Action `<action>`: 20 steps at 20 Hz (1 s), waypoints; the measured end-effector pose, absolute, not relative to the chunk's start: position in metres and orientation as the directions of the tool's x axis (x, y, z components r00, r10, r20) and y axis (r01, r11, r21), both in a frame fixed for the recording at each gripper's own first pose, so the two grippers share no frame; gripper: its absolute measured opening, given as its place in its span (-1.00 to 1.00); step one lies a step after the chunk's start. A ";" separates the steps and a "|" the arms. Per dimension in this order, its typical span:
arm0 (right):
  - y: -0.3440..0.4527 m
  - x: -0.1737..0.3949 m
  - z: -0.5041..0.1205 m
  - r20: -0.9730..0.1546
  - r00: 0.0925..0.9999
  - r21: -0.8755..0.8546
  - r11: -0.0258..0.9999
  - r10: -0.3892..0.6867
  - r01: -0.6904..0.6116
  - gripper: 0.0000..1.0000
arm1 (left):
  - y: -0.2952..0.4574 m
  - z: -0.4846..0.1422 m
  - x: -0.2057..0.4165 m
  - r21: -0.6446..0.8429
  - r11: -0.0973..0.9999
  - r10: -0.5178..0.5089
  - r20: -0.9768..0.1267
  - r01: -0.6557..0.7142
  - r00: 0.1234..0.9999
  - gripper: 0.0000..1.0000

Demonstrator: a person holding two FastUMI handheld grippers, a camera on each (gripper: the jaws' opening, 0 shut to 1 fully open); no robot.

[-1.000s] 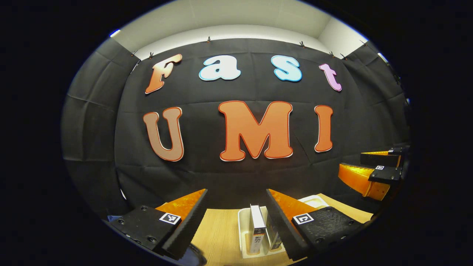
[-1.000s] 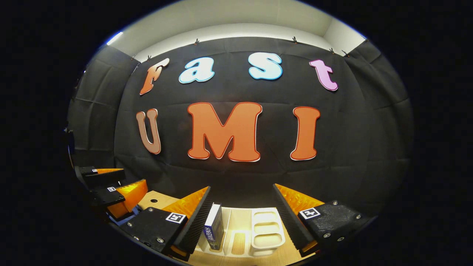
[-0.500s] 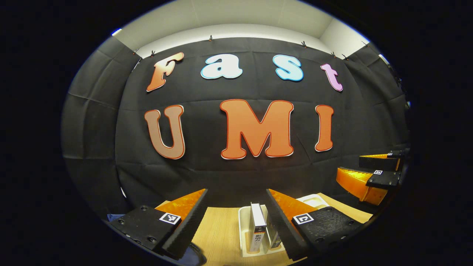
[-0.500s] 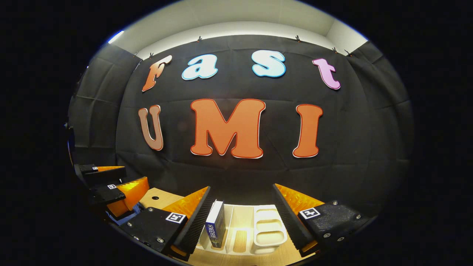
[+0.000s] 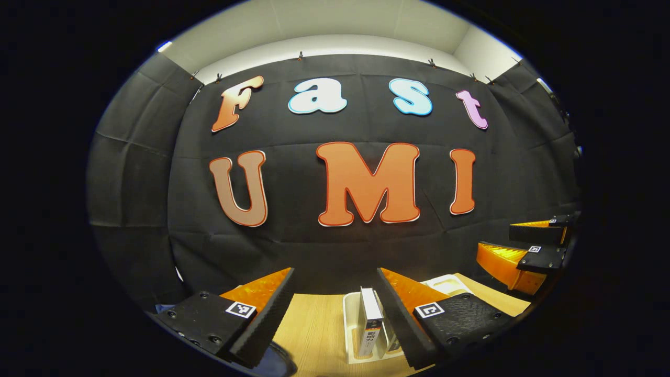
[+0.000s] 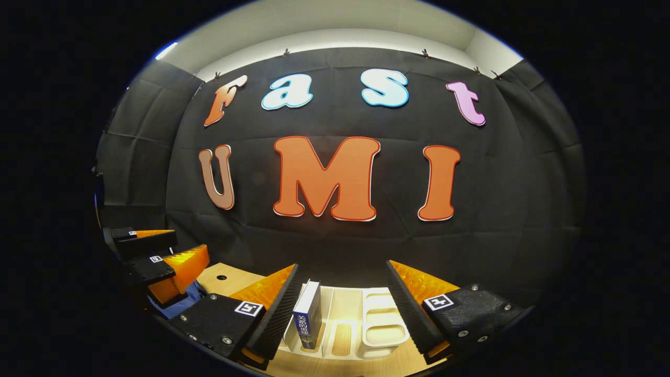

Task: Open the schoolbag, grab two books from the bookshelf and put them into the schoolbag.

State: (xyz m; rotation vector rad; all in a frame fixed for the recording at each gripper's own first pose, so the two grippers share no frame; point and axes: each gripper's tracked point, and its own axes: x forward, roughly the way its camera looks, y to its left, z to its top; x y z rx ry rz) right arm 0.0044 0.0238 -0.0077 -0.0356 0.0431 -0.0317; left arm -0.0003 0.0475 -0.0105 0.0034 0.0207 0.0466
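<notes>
A: Which step is in hand?

B: By my judgement, the very start. Both claws are released, jaws spread wide and grasping nothing. The left gripper (image 5: 335, 309) sits at the bottom centre of the left gripper view, the right gripper (image 6: 343, 309) at the bottom centre of the right gripper view.

A: Where are the books?

B: In the white plastic slotted bookshelf (image 6: 379, 327) on the pale wooden tabletop (image 5: 314, 324). A white-spined upright book (image 5: 370, 327) stands in the rack low in the left gripper view, just beside that gripper's right-hand finger but apart from it. A blue-covered upright book (image 6: 309, 320) stands just beside the right gripper's left-hand finger in the right gripper view; I cannot tell if they touch.

A: And the schoolbag?

B: A patch of blue fabric (image 6: 175, 306) lies at the lower left of the right gripper view, under the other gripper. It may be the bag; too little shows to say whether it is open.

A: Next move?

B: Opening the bag should come first, so a claw must drop toward that fabric and find the zip or flap.

A: The room?

B: Black cloth walls (image 5: 136, 157) on three sides, a pale ceiling (image 6: 335, 23) across the top.
</notes>
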 end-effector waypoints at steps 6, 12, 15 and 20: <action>0.013 0.004 -0.004 -0.029 0.997 -0.031 0.997 -0.078 0.077 0.92 | 0.049 -0.006 0.001 0.014 0.999 0.044 -0.002 -0.044 0.999 0.88; 0.003 0.001 -0.007 -0.031 0.993 -0.046 0.993 -0.110 0.109 0.91 | 0.055 -0.002 0.003 0.031 0.998 0.062 0.004 -0.062 0.998 0.89; -0.010 -0.001 -0.014 -0.061 0.990 -0.033 0.991 -0.130 0.129 0.91 | 0.066 0.005 0.000 0.049 0.995 0.083 0.028 -0.085 0.996 0.88; -0.007 -0.002 -0.027 -0.083 0.989 -0.032 0.992 -0.122 0.120 0.91 | 0.074 -0.007 -0.005 0.017 0.995 0.097 0.001 -0.097 0.995 0.88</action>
